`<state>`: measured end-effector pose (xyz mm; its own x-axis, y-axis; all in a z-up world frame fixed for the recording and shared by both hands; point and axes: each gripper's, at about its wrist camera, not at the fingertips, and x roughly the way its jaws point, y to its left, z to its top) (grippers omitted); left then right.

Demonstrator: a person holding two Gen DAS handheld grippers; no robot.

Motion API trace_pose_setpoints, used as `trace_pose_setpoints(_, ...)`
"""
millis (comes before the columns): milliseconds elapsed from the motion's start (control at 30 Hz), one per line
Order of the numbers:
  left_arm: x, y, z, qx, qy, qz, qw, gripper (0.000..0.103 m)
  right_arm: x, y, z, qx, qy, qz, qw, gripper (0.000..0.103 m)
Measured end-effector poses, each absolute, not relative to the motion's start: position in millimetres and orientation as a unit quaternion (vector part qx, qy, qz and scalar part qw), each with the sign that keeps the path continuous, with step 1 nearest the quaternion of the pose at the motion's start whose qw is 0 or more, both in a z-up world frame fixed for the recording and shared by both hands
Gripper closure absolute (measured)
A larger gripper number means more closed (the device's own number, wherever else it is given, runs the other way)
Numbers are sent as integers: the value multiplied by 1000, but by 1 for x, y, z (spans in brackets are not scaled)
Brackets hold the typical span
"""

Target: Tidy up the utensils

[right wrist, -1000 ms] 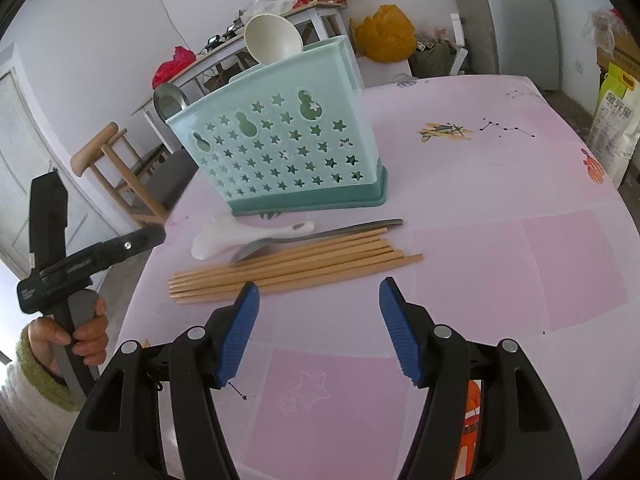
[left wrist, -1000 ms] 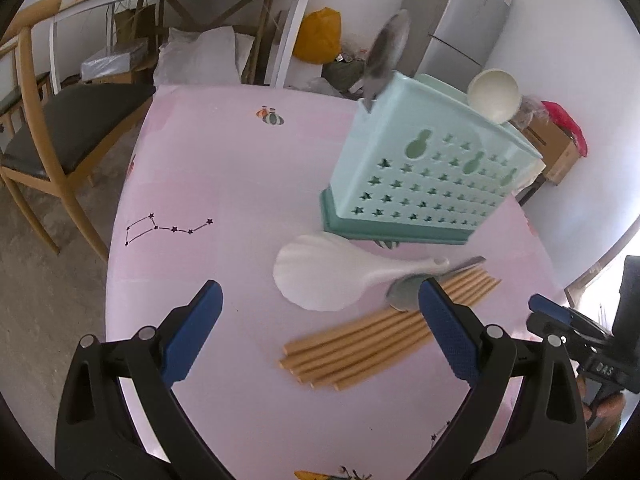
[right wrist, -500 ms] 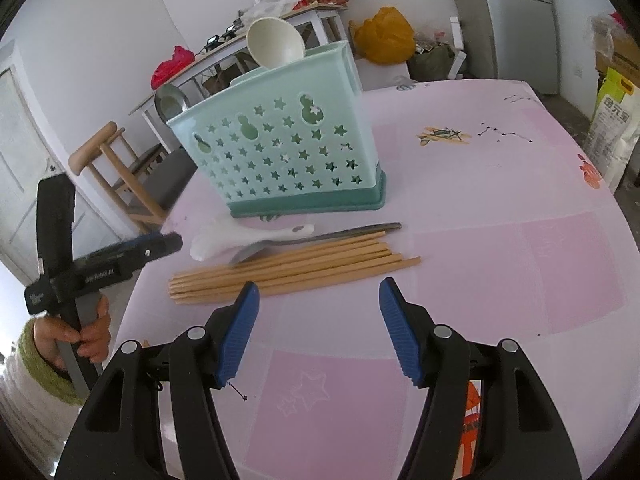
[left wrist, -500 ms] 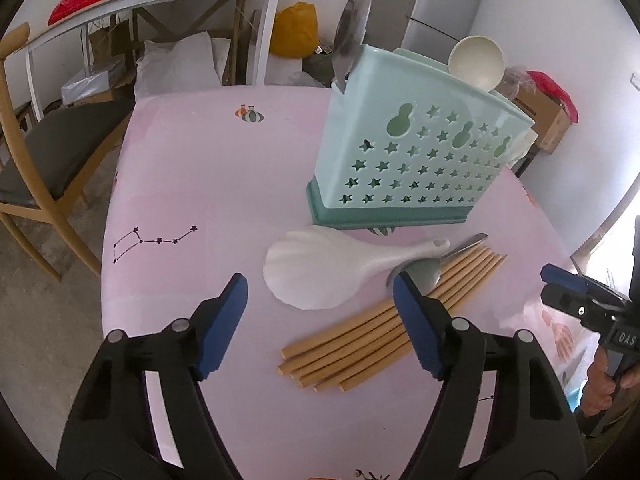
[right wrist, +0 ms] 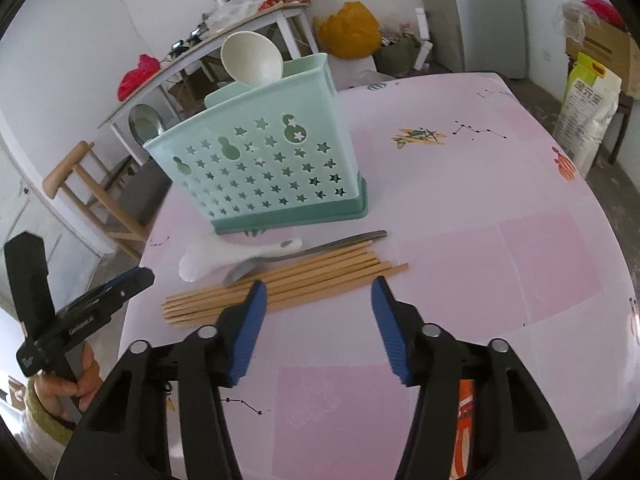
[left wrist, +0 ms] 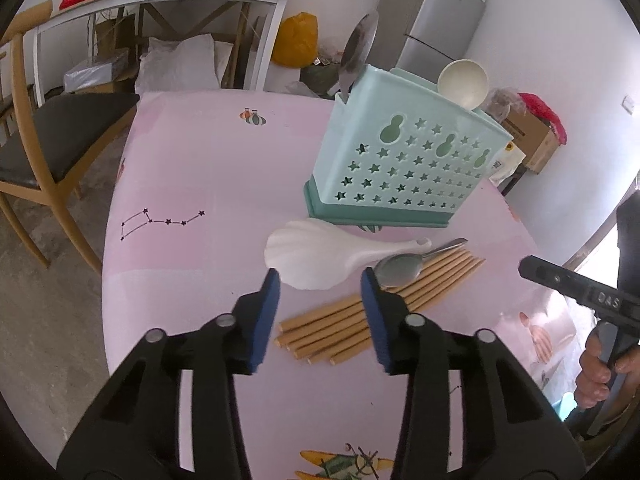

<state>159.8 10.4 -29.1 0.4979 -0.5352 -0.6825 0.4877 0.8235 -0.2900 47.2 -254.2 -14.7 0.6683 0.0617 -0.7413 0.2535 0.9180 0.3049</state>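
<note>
Left gripper point(left wrist: 320, 280): jaws closing, nothing between them, over bare pink table point(left wrist: 200, 168) near the rice paddle point(left wrist: 312, 254). Right gripper point(right wrist: 316, 292): jaws closing, empty, above the chopsticks point(right wrist: 280, 284). Open tablecloth lies right of the right gripper. The chopsticks' long axis runs left-right, parallel to the caddy point(right wrist: 260, 164) base. A metal spoon point(right wrist: 304, 252) lies between them. Farther off, the caddy holds a ladle point(right wrist: 252, 58) upright.

"DAS" on black tool point(left wrist: 592, 292), Chinese characters on yellow-green sack point(right wrist: 588, 116)
</note>
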Motion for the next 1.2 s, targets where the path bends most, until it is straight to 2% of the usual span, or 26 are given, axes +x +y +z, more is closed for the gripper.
trace_pose_setpoints(200,160,11,-31,-31,404,-304,862,81,57,-251,-8,194,406,-63,891,66)
trace_pose_setpoints(367,167,5,-33,-23,401,-305,864,87,84,-246,-9,183,412,-53,891,77)
trace_pose_setpoints(533,174,-2,-39,-17,409,-302,861,93,119,-242,-25,156,424,-56,890,83)
trace_pose_setpoints(833,176,-18,-53,7,428,-303,851,96,147,-256,-63,146,459,-67,873,85)
trace_pose_setpoints(1200,175,-22,-63,16,454,-298,840,96,130,-255,-60,138,478,-57,866,85)
